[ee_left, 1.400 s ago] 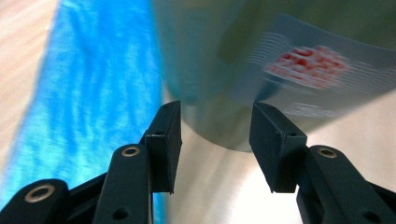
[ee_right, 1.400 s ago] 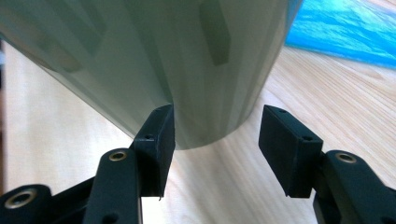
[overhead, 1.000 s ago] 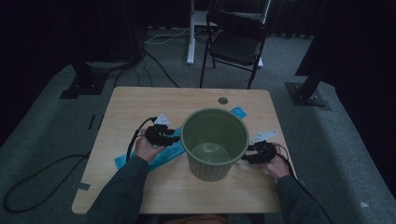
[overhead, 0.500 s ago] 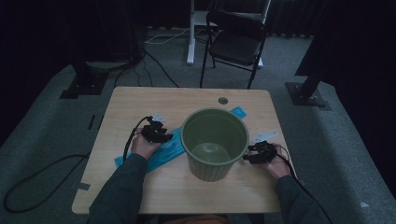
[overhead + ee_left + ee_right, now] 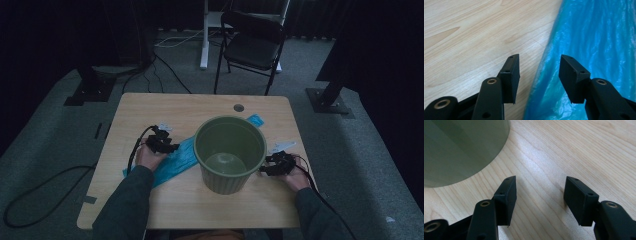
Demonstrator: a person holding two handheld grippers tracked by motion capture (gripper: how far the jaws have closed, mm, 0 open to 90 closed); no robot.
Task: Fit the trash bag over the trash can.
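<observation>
**Two open grippers flank a green bin on a wooden table**

Seen from above, the left gripper (image 5: 161,141) sits low over the table (image 5: 150,107) at the near edge of a blue plastic bag (image 5: 172,162) that lies flat and runs diagonally under the green bin (image 5: 230,152). Its jaws stand wide apart and have just been opening further, with nothing pinched between them. The left gripper view, looking along the left gripper (image 5: 539,67), adds what the overhead camera cannot resolve: the edge of the crinkled blue film (image 5: 596,37) runs up between the two jaws, one black pad (image 5: 510,75) over bare wood, the other over the plastic. Whether either pad touches the film cannot be told. The person's left hand (image 5: 148,156) wraps the gripper from behind, the forearm and dark sleeve (image 5: 125,205) coming in from the bottom edge.

The bin stands upright in the middle of the table, empty, with a corner of the bag showing beyond its far side.

To its right, the right gripper (image 5: 274,165) points toward the bin's wall, just beside it. The right gripper view shows the right gripper (image 5: 539,188) with jaws likewise wide and holding nothing, bare wood grain between them, and the bin's curved side (image 5: 461,147) off to the upper left, apart from the pads. The right hand (image 5: 295,177) rests low near the table's near right corner.
</observation>
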